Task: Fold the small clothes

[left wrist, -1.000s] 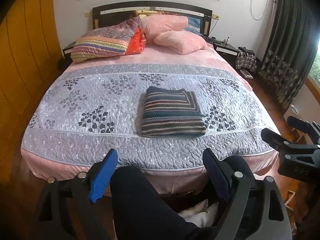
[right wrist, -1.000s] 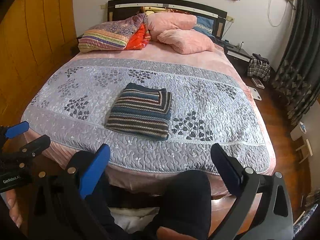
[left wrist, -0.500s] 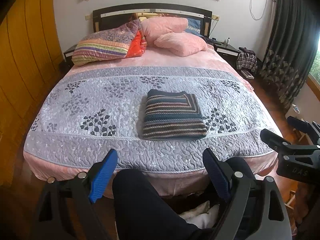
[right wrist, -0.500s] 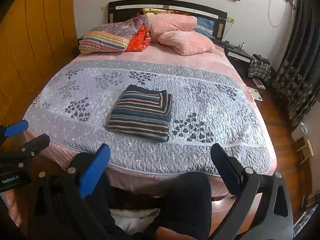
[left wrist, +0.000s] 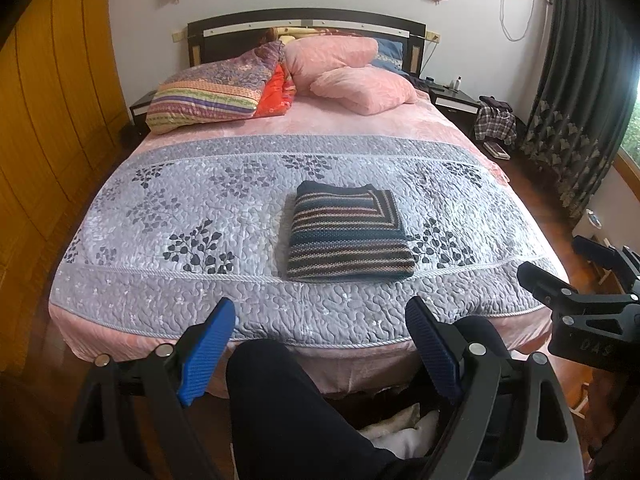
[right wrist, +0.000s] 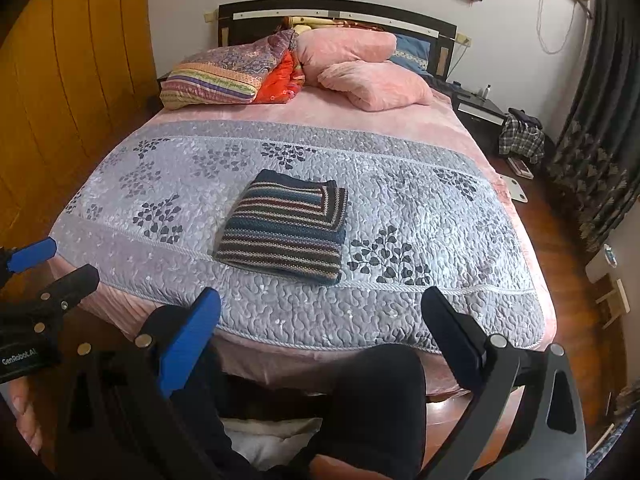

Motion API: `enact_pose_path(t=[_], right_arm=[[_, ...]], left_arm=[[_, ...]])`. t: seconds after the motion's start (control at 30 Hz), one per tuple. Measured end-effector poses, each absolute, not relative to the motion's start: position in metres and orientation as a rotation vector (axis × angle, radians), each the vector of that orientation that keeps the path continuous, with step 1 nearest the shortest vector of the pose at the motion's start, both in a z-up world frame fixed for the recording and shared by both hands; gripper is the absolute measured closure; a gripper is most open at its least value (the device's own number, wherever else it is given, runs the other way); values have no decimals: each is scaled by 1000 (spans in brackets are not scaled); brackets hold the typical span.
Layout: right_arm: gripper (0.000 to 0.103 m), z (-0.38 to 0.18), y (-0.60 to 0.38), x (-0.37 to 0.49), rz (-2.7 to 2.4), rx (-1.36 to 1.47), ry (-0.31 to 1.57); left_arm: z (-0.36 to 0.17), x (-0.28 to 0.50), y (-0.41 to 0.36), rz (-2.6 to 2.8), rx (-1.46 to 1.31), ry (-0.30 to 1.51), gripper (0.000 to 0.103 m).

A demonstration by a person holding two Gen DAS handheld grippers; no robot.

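Striped knitted sweater [left wrist: 349,232]: folded into a neat rectangle near the quilted grey bed cover's [left wrist: 168,196] near edge
Left gripper [left wrist: 320,350]: fingers apart, empty
Right gripper [right wrist: 324,338]: fingers apart, empty
Progress: folding looks complete

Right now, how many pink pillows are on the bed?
2. One big pink pillow leans against the headboard; a smaller pink pillow lies in front of it. Others may be hidden behind the patterned bedding pile.

Striped knit garment [left wrist: 349,232] [right wrist: 285,226], navy and teal with pale and reddish bands, folded into a thick flat rectangle, top flap's stripes turning a corner at 2 o'clock, lying on grey quilted bedspread [left wrist: 160,216] near foot edge
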State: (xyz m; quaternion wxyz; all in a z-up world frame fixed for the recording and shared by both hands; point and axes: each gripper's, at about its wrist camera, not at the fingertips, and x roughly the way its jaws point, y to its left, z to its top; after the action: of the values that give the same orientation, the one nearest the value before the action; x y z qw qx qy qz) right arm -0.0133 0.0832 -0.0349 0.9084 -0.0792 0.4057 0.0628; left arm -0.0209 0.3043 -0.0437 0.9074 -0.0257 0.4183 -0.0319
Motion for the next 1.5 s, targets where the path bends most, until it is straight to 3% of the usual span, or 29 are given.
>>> enact_pose_path(t=[1.5], right_arm=[[3,-47,81,-11,129,-145,836]], left_arm=[[-50,-15,301,-69,-41,878,16]])
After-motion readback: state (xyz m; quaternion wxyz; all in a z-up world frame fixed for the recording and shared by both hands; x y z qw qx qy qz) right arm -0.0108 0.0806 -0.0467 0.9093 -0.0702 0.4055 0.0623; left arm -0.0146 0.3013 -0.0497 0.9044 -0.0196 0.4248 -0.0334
